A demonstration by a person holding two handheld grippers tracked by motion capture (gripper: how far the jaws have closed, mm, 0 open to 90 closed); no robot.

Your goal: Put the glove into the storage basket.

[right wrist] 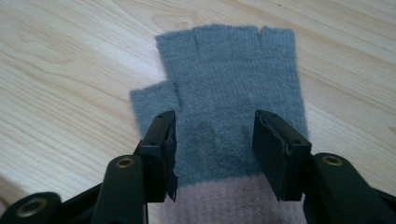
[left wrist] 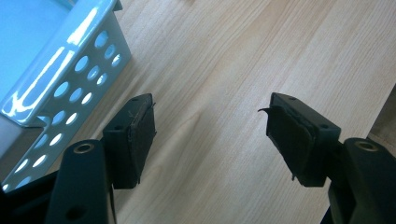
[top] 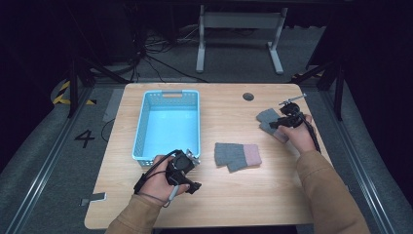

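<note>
Two fingerless knitted gloves lie flat on the pale wood-grain table (top: 229, 195), both soft grey wool with a dusty pink ribbed cuff. The one being worked on, the far glove (right wrist: 233, 88), sits close to the table's right edge, toward its far right corner; in the right gripper view its four stubby finger openings and short thumb point away, the fuzzy knit spread flat against the grain. The right gripper (right wrist: 214, 154) hangs over it with its two black, blocky jaws standing wide apart — open, one to each side of the palm just above the seam where grey turns pink, and not pinching the cloth. In the high view the same right gripper (top: 282, 122) is seen in the person's hand, a tan sleeve trailing back toward the near edge. The second glove (top: 237, 156) rests near the middle of the table, well apart from the first. A light blue plastic basket (top: 141, 131), rectangular with rows of round holes in its glossy walls, stands on the left half. Just off its near right corner the left gripper (left wrist: 210, 140) is held over bare wood — jaws parted, nothing between the worn rubber-faced pads (left wrist: 142, 135).
</note>
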